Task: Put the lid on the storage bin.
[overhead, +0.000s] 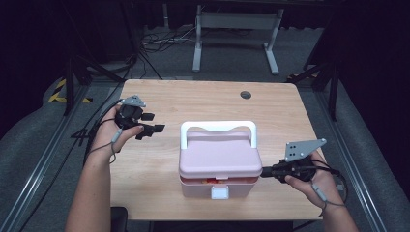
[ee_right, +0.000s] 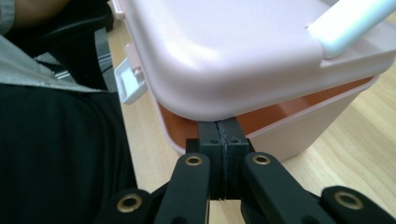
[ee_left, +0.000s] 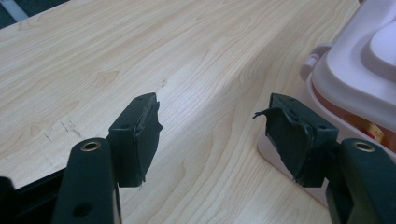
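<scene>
– Where is the pink box (overhead: pixel 220 162) now?

– It stands on the wooden table (overhead: pixel 203 99), near the edge at the person's side, a little right of the middle. Its white handle (overhead: pixel 218 128) is raised above the lid (overhead: pixel 220 157), and the white latch (overhead: pixel 219 193) at the front hangs loose. The lid is lifted a little: I see a gap between the lid and the body of the box, with something orange and red inside.

– And the right gripper (overhead: pixel 265 171)?

– It is at the right side of the box. In the right gripper view its two jaws are pressed together with nothing between them, and their tips (ee_right: pixel 223 133) sit in the gap, just under the edge of the lid (ee_right: pixel 243 51). Whether the tips touch the lid, I cannot tell.

– The left gripper (overhead: pixel 153 126)?

– The left hand (overhead: pixel 112 130) holds it above the table, left of the box and apart from it. Its jaws are wide open and hold nothing. In the left gripper view I see bare wood between them, and the box (ee_left: pixel 359 70) is beside the one jaw.
</scene>
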A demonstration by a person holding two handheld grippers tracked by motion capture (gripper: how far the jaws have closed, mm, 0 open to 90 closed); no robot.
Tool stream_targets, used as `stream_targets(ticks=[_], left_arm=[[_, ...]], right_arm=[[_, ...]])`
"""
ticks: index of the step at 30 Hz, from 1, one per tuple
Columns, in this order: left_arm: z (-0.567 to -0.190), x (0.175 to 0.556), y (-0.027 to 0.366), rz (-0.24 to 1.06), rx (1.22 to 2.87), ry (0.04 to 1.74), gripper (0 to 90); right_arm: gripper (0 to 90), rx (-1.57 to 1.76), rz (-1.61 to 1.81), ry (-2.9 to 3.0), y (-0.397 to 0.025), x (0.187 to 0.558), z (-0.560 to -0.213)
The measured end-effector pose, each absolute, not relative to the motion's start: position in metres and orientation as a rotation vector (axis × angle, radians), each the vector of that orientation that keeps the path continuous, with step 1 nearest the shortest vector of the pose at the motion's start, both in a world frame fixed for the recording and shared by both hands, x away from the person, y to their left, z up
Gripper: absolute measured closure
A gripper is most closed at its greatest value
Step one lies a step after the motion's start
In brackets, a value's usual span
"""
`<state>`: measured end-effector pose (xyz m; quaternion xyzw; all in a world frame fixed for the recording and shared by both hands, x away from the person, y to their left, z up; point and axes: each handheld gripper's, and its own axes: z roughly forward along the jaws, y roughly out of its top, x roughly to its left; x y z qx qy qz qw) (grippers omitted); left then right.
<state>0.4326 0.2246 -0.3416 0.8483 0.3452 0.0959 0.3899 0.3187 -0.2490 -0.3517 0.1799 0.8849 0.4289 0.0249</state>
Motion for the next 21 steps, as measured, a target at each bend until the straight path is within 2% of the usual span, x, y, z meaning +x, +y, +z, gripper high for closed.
stream_targets(ticks=[21], left_arm=[[-0.3443,0.4341,0.2223,0.225,2.172,0.873,34.9]], right_arm=[[90.0,0.523,1.18,2.89,-0.2432,0.3131,-0.3531]])
